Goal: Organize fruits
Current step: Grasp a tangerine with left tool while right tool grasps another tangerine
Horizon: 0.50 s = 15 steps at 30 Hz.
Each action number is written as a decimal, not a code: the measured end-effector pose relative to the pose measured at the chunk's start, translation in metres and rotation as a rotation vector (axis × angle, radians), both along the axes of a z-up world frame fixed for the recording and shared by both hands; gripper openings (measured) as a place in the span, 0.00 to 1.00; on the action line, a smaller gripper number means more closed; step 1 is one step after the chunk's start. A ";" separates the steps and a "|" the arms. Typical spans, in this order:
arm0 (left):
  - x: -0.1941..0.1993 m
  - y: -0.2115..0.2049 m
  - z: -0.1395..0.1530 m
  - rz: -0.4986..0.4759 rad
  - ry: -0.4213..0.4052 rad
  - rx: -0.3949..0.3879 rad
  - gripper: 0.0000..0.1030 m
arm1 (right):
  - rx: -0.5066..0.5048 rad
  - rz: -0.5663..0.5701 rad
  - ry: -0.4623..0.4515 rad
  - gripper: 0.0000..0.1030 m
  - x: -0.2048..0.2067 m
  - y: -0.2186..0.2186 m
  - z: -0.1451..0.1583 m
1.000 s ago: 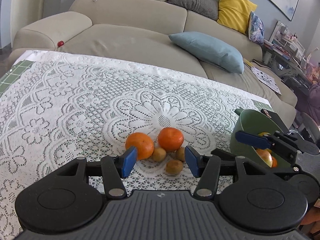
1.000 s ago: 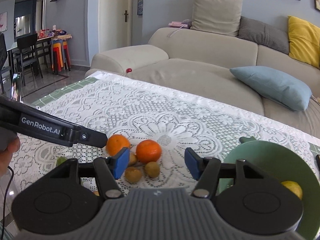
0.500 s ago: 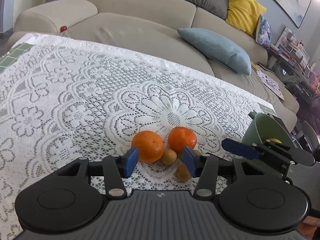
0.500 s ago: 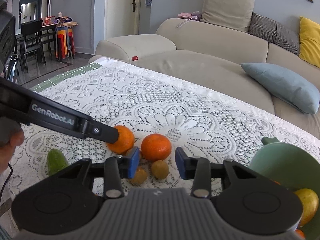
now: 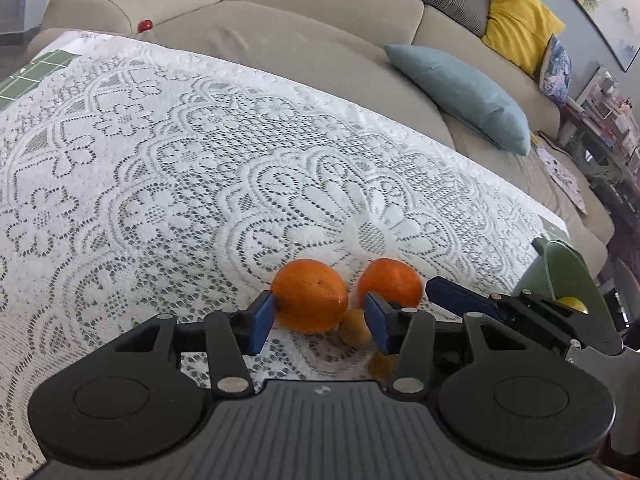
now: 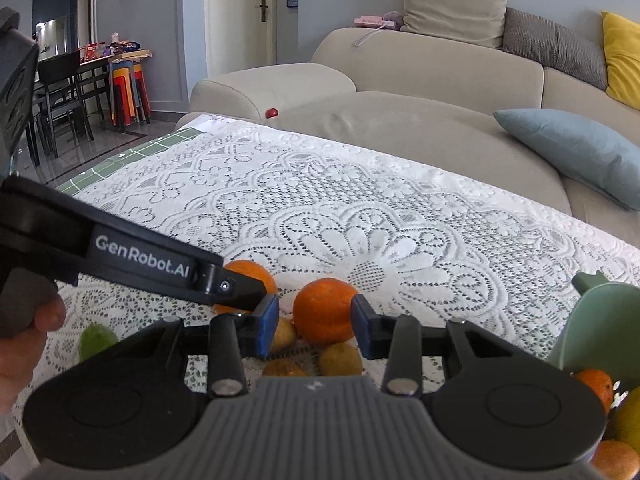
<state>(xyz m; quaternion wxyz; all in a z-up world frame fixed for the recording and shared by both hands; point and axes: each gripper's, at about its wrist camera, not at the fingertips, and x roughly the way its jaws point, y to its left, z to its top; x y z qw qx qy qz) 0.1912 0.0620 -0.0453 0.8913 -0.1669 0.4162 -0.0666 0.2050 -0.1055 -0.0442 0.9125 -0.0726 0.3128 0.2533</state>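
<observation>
Two oranges lie side by side on the lace cloth, with a few small brown fruits [image 5: 356,330] in front of them. My left gripper [image 5: 320,322] is low over the left orange [image 5: 310,296], which sits between its blue pads. Its jaws are closing: the left pad touches the peel, the right pad stands off. In the right wrist view one left finger [image 6: 236,286] reaches past that orange [image 6: 250,274]. My right gripper [image 6: 314,324] has narrow jaws, with the right orange [image 6: 324,310] just ahead of its tips and not squeezed.
A green bowl [image 6: 600,320] at the table's right edge holds an orange [image 6: 596,384] and a yellow fruit. A green fruit [image 6: 96,340] lies at the near left, by a person's hand [image 6: 24,344]. A beige sofa [image 5: 280,40] with cushions runs behind the table.
Both grippers came forward and down onto the oranges. The right jaws narrowed sharply, the left jaws a little. The left orange now sits between the left pads.
</observation>
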 end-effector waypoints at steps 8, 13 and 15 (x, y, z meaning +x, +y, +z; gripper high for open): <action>0.009 0.004 -0.010 0.012 0.036 -0.021 0.52 | -0.002 -0.055 -0.001 0.41 0.011 0.001 -0.005; 0.011 0.002 -0.012 0.013 0.036 -0.023 0.52 | -0.004 -0.068 0.003 0.44 0.015 0.000 -0.008; 0.012 0.002 -0.014 0.014 0.043 -0.035 0.52 | -0.016 -0.080 0.005 0.44 0.017 0.000 -0.010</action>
